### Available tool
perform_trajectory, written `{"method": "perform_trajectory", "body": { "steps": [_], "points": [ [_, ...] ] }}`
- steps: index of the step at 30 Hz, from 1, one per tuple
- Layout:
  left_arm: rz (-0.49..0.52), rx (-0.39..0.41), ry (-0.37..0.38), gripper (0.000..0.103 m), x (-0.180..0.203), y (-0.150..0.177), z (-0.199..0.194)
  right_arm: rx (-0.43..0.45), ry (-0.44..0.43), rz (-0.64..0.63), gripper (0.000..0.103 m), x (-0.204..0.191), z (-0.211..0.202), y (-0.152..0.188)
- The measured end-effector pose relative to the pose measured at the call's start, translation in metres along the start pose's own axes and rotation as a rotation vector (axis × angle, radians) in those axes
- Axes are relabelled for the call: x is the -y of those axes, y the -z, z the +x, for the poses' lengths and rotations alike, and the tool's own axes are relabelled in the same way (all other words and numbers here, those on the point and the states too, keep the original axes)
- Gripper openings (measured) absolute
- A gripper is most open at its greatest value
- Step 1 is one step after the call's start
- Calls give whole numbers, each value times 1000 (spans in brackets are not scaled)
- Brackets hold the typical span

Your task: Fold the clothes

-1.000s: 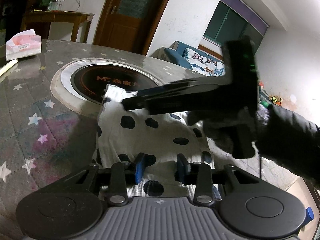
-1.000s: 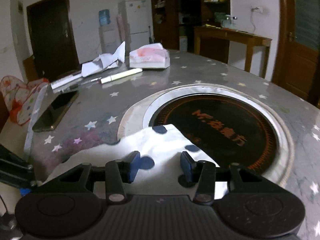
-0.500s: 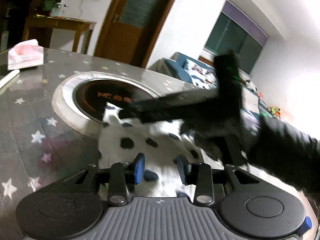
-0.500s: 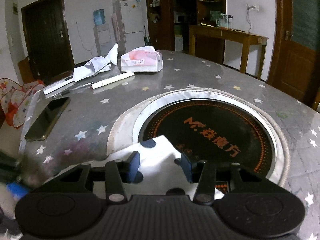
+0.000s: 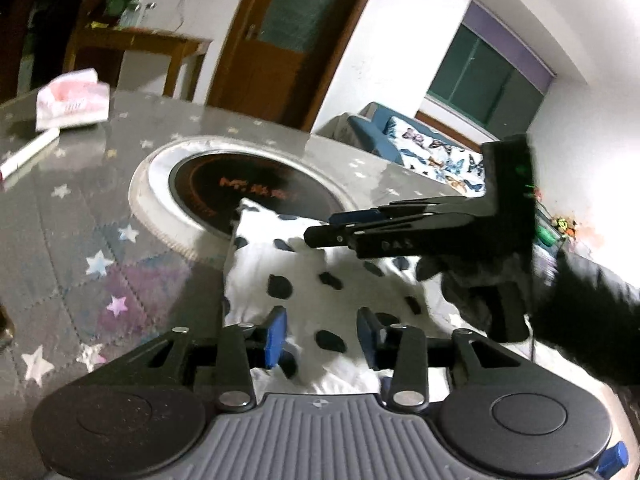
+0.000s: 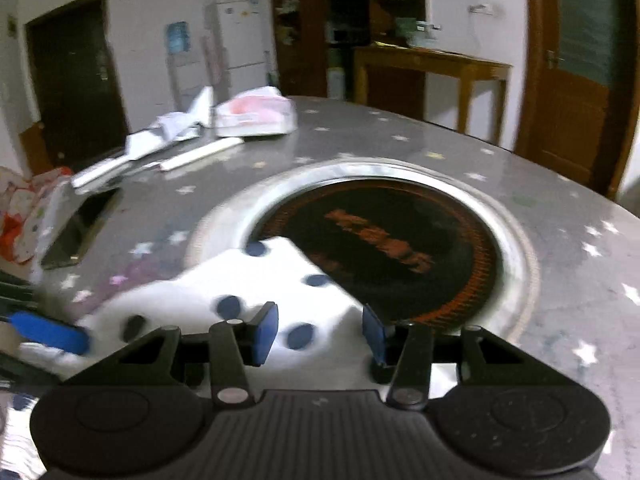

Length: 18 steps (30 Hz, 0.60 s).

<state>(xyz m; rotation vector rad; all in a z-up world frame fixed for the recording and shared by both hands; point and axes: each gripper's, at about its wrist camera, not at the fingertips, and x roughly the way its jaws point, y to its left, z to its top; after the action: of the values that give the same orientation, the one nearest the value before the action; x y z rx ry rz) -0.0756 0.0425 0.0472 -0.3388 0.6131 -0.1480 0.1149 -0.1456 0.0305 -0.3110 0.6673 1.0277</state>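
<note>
A broad grey table [image 6: 460, 152], its glossy cover printed with pale stars, carries a round black cooktop [image 6: 400, 240] ringed in bright metal, and the white garment with dark spots [image 5: 320, 280] lies flat at the table's near edge, one corner lapping onto that ring. The step in hand looks like the pause between folds: both tools hover over the cloth and neither grips it. The left gripper [image 5: 322, 334] is opening, its blue pads apart with only cloth below them, not pinched. The right gripper [image 6: 318, 330] has its pads apart too, over the far corner of the cloth. Next, each would likely need to drop to an edge and pinch a single thin layer. The fabric looks soft, limp and slightly rumpled. Farther back sit a pink tissue pack [image 6: 256, 116] and a dark phone [image 6: 76, 232].
</note>
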Motion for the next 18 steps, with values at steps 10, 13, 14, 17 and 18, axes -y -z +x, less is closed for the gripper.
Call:
{"method": "perform_trajectory", "body": {
  "steps": [10,13,14,17,18],
  "points": [
    [68,-45,59,43,22,21,-31,-54,46,80,48,28,-7,15],
    [73,-43,86,43,24,24,-42,-67,55,84,48,29,-10,18],
    [78,-48,93,43,24,25,-45,-71,59,84,48,29,-12,19],
    [90,-82,92,43,22,31,-44,-83,73,76,48,29,-16,22],
    [92,-96,87,43,21,33,-43,-90,82,75,48,29,-19,23]
  ]
}}
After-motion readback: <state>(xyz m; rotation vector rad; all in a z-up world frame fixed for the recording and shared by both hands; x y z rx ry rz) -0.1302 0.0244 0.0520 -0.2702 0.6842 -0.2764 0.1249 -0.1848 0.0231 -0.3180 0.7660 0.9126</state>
